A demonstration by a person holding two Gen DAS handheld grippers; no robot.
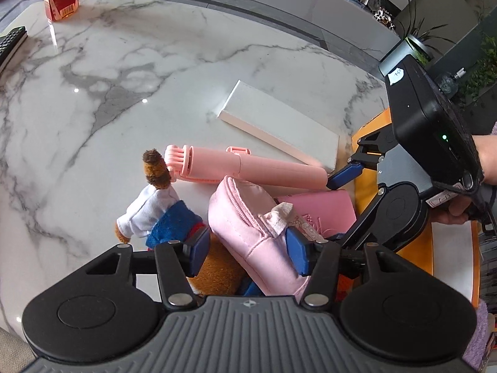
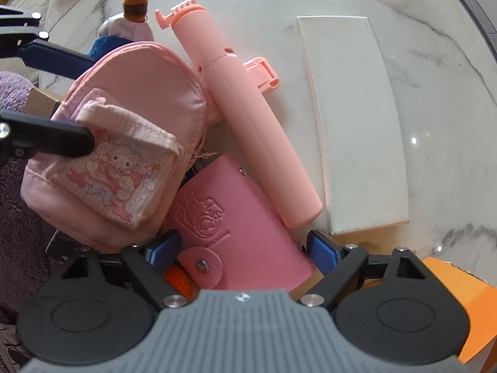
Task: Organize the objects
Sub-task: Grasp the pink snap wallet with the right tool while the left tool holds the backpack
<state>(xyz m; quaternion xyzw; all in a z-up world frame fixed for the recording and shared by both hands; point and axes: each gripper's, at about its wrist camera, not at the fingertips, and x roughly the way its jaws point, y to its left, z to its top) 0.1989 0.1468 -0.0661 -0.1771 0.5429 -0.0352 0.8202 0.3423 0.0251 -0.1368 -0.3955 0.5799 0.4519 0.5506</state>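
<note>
Your left gripper [image 1: 247, 250] sits low in the left wrist view with its jaws parted around the pink pouch [image 1: 248, 220]; the right pad lies against the pouch's side, the left pad stands clear, so nothing is clamped. Your right gripper [image 2: 242, 248] points down with jaws wide apart, straddling the pink wallet [image 2: 236, 217] at the bottom centre of its view without pinching it.

Judging by looks, the pouch is soft padded fabric, light and squashy: it should deform under the pads, so take it across the firmer zipper seam [image 1: 240, 200], not the loose front pocket [image 2: 124, 168]. The wallet looks flat, fairly stiff and smooth, so grip it across its 2 long edges.

Beyond them, the pink selfie stick [image 2: 248, 118] runs diagonally up the middle: rigid, rounded plastic, likely to roll or slip, best held mid-shaft. A stuffed toy [image 1: 155, 208] lies left of the pouch. Farther off, a white box [image 1: 279, 124] rests on the marble table [image 1: 124, 77].
</note>
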